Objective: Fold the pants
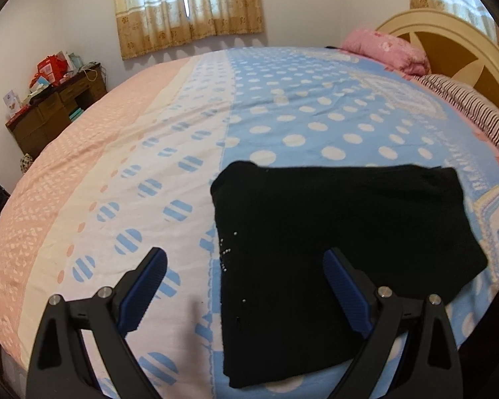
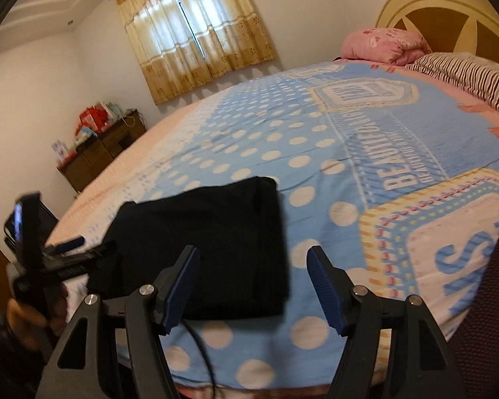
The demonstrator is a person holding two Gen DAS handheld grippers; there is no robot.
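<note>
Folded black pants (image 1: 332,252) lie mid-frame on a dotted bedspread (image 1: 316,126); left gripper (image 1: 246,266) and right gripper (image 2: 252,266) (lower frame) both gape, holding nothing.

Each hand-held gripper, left (image 1: 245,262) and right (image 2: 252,261), is matte black plastic: two angled arms with triangular cut-outs, silver round-headed screws at the pivots, and ribbed blue pads (image 1: 341,279) lining the fingers. A thin black cable (image 2: 201,342) trails beneath the right one.
</note>
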